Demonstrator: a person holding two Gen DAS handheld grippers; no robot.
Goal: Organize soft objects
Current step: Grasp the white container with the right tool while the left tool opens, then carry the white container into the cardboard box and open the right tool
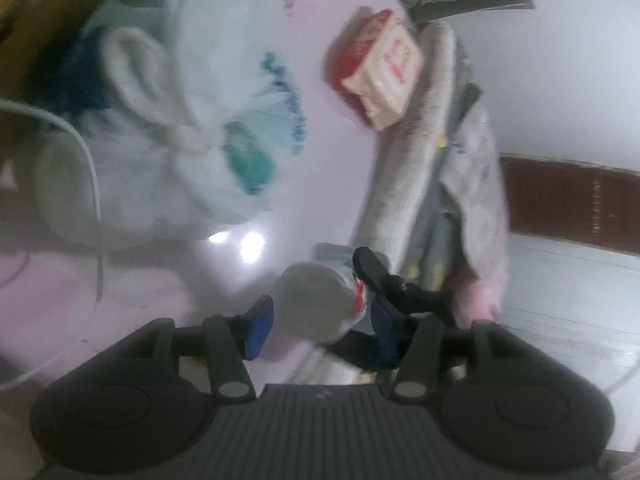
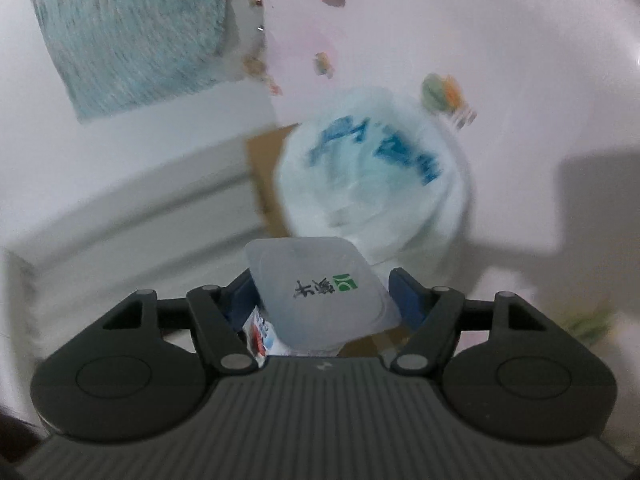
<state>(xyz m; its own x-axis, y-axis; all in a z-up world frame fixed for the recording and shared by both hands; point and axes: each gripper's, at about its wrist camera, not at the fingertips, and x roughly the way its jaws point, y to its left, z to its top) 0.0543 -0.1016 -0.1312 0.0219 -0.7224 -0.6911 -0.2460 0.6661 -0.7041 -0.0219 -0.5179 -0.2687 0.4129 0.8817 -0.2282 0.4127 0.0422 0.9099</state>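
Observation:
In the right wrist view my right gripper [image 2: 324, 300] is shut on a white wet-wipes pack [image 2: 320, 300] with a translucent lid bearing black characters and a green logo. In the left wrist view that pack [image 1: 316, 300] sits between the blue pads of my left gripper [image 1: 320, 316], whose jaws stand apart on either side of it, and the right gripper's black finger [image 1: 372, 268] reaches in beside it. A knotted white plastic bag with blue print [image 1: 192, 120] lies on the pale pink table [image 1: 120, 300]. The same bag [image 2: 372, 176] shows ahead in the right view.
A red and white tissue pack [image 1: 380, 68] rests on folded grey cloth [image 1: 416, 168] at the table's right side. A cardboard box [image 2: 264, 176] stands behind the bag. A light blue towel [image 2: 132, 28] lies at upper left. A white cable [image 1: 92, 168] crosses the left.

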